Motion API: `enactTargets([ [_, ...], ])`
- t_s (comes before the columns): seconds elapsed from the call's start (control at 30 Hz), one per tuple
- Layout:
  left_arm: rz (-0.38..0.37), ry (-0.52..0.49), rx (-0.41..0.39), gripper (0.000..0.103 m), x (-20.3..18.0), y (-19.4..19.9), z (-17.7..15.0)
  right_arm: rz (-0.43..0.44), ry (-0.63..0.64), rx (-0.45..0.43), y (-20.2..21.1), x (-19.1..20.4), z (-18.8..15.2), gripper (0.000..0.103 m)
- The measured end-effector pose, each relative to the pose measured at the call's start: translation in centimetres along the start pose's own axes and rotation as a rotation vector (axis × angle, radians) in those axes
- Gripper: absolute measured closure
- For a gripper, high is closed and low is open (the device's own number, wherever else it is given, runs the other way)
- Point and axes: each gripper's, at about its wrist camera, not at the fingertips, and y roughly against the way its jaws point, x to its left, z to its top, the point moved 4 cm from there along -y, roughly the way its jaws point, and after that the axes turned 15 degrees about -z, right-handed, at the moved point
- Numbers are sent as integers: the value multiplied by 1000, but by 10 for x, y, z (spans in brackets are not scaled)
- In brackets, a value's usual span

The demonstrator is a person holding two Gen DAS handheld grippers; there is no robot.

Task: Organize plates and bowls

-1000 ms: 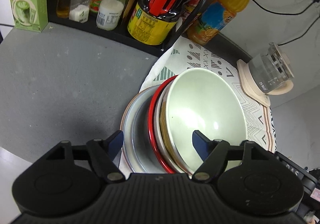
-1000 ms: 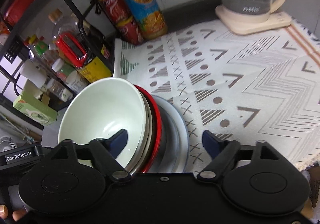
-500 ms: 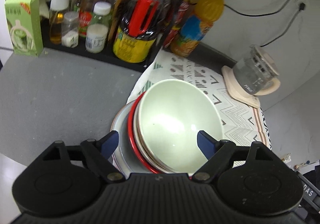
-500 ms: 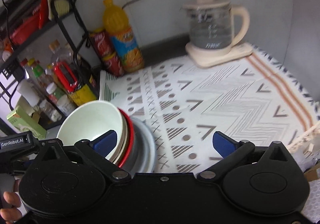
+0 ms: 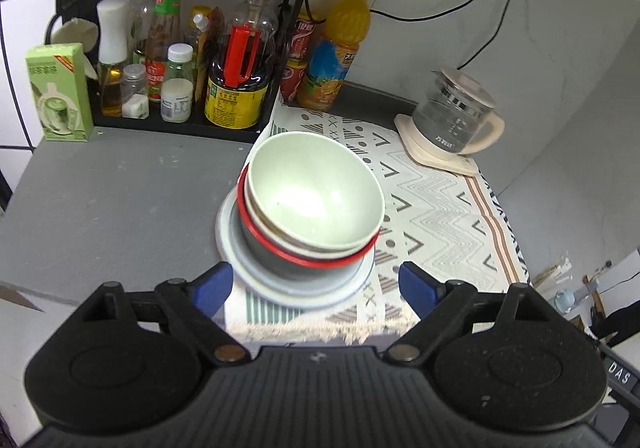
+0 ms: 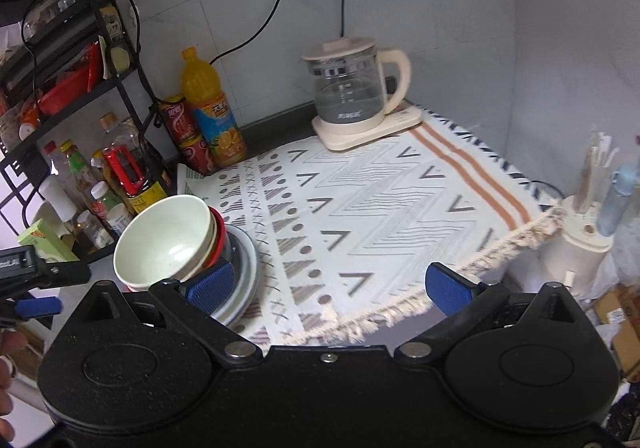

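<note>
A pale green bowl (image 5: 316, 195) tops a tilted stack: below it a cream bowl, a red-rimmed dark bowl (image 5: 280, 252) and white plates (image 5: 256, 280), on the patterned cloth's near left corner. The stack also shows in the right wrist view (image 6: 168, 240). My left gripper (image 5: 316, 286) is open and empty, just in front of the stack, not touching it. My right gripper (image 6: 330, 286) is open and empty, above the cloth's front edge, to the right of the stack.
A black rack (image 5: 192, 47) of bottles and a green carton (image 5: 58, 91) stand at the back left. An orange drink bottle (image 6: 212, 115) and red cans are by the wall. A glass kettle (image 6: 356, 91) sits at the back right. A utensil holder (image 6: 580, 232) stands off the table's right.
Both grippers have pulled back and up from the stack; their fingers no longer flank the bowls. The stack now looks smaller and farther away.
</note>
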Motion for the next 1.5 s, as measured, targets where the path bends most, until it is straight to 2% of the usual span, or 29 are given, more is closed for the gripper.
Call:
enactTargets([
  [0.43, -18, -118, -23, 14, -17, 68, -48, -33, 27, -96, 70, -11, -31, 0],
  [0.73, -3, -189, -52, 14, -27, 107, -68, -17, 48, -115, 103, -15, -50, 0],
  [0.93, -3, -245, -44, 14, -33, 119, -87, 7, 90, -127, 120, -11, -61, 0],
  [1.5, -10, -253, -66, 14, -29, 139, -111, 15, 143, -146, 145, -12, -86, 0],
])
